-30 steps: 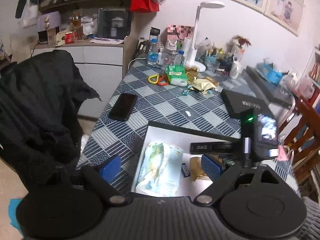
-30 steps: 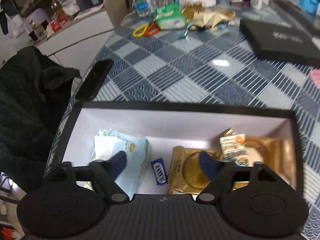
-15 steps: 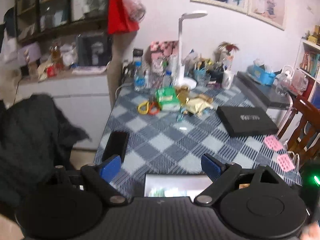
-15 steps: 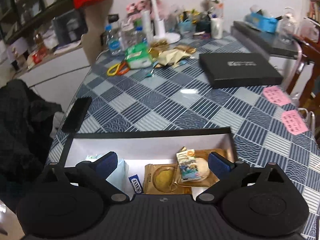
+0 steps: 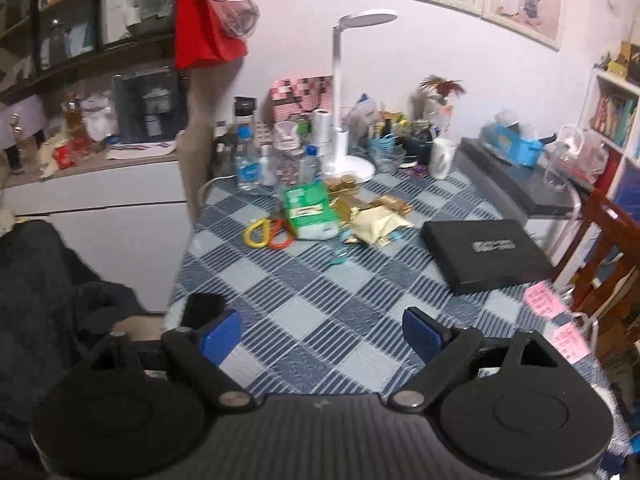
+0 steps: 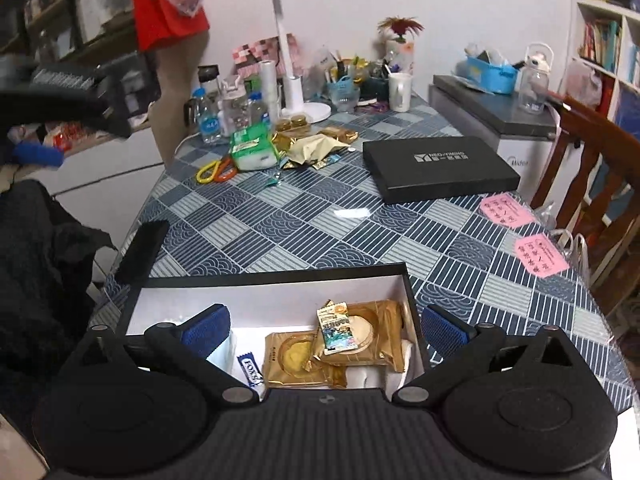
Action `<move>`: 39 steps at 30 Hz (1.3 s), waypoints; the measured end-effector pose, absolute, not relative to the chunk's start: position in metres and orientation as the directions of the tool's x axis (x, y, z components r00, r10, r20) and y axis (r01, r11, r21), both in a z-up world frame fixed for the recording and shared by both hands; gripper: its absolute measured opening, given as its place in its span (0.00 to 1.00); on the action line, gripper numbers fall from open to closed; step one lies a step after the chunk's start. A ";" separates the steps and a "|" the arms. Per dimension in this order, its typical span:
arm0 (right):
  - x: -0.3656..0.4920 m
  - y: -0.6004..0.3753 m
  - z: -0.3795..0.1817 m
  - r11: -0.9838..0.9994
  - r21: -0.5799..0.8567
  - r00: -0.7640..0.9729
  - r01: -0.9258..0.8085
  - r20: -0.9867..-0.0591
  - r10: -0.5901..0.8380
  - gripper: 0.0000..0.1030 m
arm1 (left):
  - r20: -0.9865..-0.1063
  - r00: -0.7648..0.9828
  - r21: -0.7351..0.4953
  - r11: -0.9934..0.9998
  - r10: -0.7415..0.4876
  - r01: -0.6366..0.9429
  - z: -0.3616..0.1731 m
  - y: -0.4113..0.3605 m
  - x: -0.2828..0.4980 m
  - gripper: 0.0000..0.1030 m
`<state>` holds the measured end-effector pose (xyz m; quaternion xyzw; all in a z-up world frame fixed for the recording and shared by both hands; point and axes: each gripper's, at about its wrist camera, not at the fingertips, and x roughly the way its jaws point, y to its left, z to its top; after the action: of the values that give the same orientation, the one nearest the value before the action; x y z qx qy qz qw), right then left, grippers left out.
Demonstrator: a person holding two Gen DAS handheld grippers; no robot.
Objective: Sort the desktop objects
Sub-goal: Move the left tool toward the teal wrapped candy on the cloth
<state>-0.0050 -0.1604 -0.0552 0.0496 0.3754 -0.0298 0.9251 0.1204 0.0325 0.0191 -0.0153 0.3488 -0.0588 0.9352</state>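
Indoors | checkered table (image 6: 304, 216) – cluttered far end, lamp (image 5: 344, 96) | both grippers' fingers released – nothing held

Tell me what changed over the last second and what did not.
Both grippers pulled up and back from the open box. The left gripper, which looked down into the box, now faces across the checked table; the box is out of its view. The right gripper rose, showing more table. Both remain open and empty. The gold packets, candy, black lid and phone stayed put.
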 end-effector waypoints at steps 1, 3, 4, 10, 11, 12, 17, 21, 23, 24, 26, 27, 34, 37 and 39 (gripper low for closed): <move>-0.004 -0.161 -0.056 0.994 0.064 0.720 0.085 -0.694 -0.017 1.00 | -0.651 0.748 -0.082 0.992 -0.129 0.100 0.019 0.030 0.126 1.00; 0.001 -0.162 -0.056 0.996 0.057 0.723 0.065 -0.691 -0.008 1.00 | -0.656 0.745 -0.083 0.992 -0.124 0.093 0.018 0.024 0.139 1.00; 0.003 -0.162 -0.057 0.997 0.057 0.724 0.058 -0.690 -0.003 1.00 | -0.658 0.745 -0.072 0.994 -0.111 0.084 0.018 0.021 0.146 1.00; 0.021 -0.174 -0.065 0.994 0.103 0.723 0.024 -0.689 0.054 1.00 | -0.658 0.752 0.007 0.998 -0.038 0.056 0.009 -0.004 0.194 1.00; 0.024 -0.176 -0.067 0.994 0.108 0.722 0.021 -0.690 0.060 1.00 | -0.660 0.750 0.004 0.999 -0.037 0.052 0.006 -0.007 0.202 1.00; 0.027 -0.179 -0.068 0.994 0.113 0.721 0.017 -0.690 0.066 1.00 | -0.663 0.747 -0.010 0.999 -0.041 0.046 0.003 -0.009 0.212 1.00; 0.039 -0.194 -0.075 0.989 0.144 0.721 0.023 -0.688 0.083 1.00 | -0.652 0.757 -0.030 0.999 -0.045 0.034 -0.015 -0.018 0.256 1.00; 0.045 -0.205 -0.083 0.985 0.169 0.717 0.044 -0.692 0.087 1.00 | -0.631 0.775 0.049 0.995 -0.035 0.085 -0.032 -0.029 0.287 1.00; 0.048 -0.210 -0.088 0.982 0.181 0.715 0.054 -0.694 0.089 1.00 | -0.637 0.768 0.048 0.992 -0.063 0.121 -0.040 -0.033 0.302 1.00; 0.050 -0.212 -0.090 0.981 0.185 0.713 0.059 -0.696 0.089 1.00 | -0.647 0.759 0.040 0.991 -0.075 0.131 -0.045 -0.034 0.311 1.00; 0.054 -0.217 -0.096 0.979 0.191 0.707 0.068 -0.702 0.088 1.00 | -0.680 0.729 0.023 0.991 -0.080 0.131 -0.055 -0.035 0.331 1.00; 0.055 -0.218 -0.098 0.978 0.198 0.705 0.069 -0.704 0.092 1.00 | -0.706 0.705 0.025 0.993 -0.066 0.118 -0.062 -0.036 0.343 1.00; 0.060 -0.217 -0.107 0.978 0.204 0.694 0.034 -0.709 0.124 1.00 | -0.771 0.637 0.045 0.995 -0.021 0.088 -0.109 -0.038 0.406 1.00; 0.062 -0.211 -0.110 0.985 0.173 0.693 0.011 -0.711 0.117 1.00 | -0.793 0.608 0.036 0.994 -0.035 0.103 -0.126 -0.040 0.426 1.00; 0.065 -0.209 -0.112 0.987 0.164 0.692 0.000 -0.712 0.118 1.00 | -0.805 0.591 0.025 0.993 -0.046 0.112 -0.136 -0.041 0.438 1.00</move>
<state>0.0647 -0.2090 -0.1119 0.0756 0.3912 0.0321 0.9167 0.4381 -0.0415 -0.1364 0.0365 0.4500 -0.0443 0.8912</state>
